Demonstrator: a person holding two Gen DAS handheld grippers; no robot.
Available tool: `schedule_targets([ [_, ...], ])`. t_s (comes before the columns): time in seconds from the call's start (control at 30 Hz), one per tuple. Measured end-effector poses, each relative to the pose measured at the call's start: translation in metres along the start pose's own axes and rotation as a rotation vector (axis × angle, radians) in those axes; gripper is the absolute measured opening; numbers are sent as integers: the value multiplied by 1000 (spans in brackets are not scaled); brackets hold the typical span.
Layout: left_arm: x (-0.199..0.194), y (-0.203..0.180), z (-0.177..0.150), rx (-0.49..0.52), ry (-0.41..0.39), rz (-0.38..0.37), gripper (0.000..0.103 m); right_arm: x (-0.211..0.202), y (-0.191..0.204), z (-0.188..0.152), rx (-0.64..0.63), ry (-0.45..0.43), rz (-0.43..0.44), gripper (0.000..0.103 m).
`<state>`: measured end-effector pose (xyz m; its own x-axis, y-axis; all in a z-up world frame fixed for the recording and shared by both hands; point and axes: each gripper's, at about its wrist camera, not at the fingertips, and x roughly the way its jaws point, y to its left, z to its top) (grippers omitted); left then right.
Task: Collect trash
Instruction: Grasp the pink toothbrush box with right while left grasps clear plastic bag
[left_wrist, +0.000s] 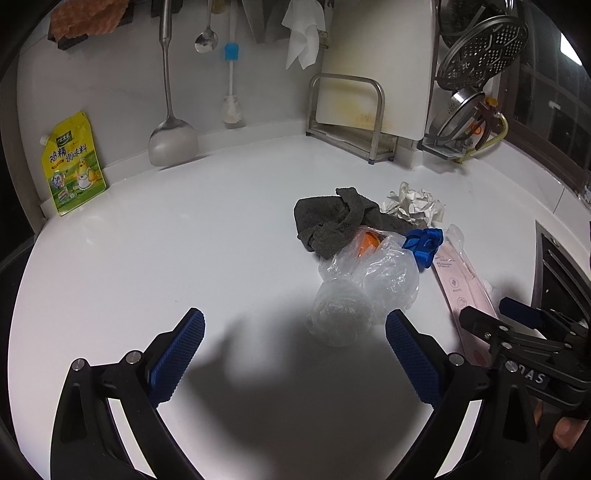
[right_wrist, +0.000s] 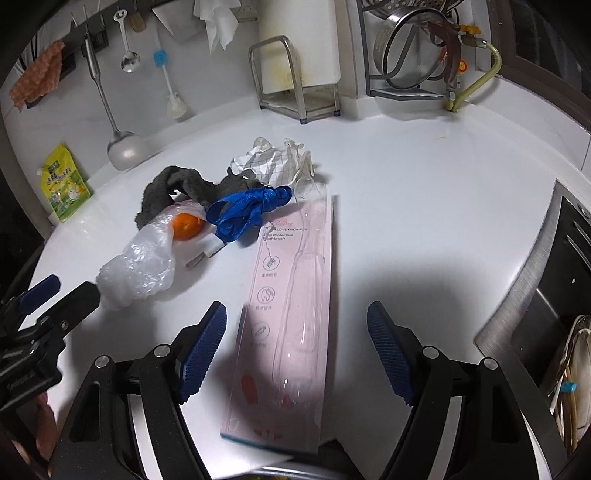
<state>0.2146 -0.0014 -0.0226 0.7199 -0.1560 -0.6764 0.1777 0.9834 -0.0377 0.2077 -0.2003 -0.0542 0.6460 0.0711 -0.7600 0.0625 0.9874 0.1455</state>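
Clearly the approach step is in hand: both grippers hang over the white surface (left_wrist: 221, 240) with nothing picked up yet. The right gripper (right_wrist: 295, 343) has its fingers wide, straddling the near end of the pink toothbrush package (right_wrist: 291, 295) at lower centre of its view, pads clear of it. The left gripper (left_wrist: 295, 354), fingers also wide and empty, points at the crumpled clear plastic bag (left_wrist: 365, 284) just ahead. Behind lie an orange fruit (right_wrist: 186, 226), blue ribbon (right_wrist: 247, 212), grey cloth (left_wrist: 332, 221) and crumpled paper (left_wrist: 412, 203), bunched mid-frame. Next, I judge, the right fingers must drop lower and close across the flat, slippery package. No bin shows; the clear package appears to hold a toothbrush.
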Motion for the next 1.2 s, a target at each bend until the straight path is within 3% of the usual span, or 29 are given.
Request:
schedule_targets([
  [0.4, 2, 0, 0, -2, 12, 8, 96, 16, 20, 10, -89, -4, -111, 75],
  [0.5, 3, 0, 0, -1, 12, 9, 96, 17, 21, 10, -90, -11, -99, 72],
  [0.6, 3, -1, -1, 3, 13, 9, 97, 15, 21, 10, -107, -22, -79, 52],
  [0.8, 5, -5, 0, 6, 22, 1, 97, 6, 8, 8, -59, -46, -11, 52],
  [1.2, 17, -23, 5, 9, 61, -14, 97, -17, -21, 5, 0, -117, 46, 51],
])
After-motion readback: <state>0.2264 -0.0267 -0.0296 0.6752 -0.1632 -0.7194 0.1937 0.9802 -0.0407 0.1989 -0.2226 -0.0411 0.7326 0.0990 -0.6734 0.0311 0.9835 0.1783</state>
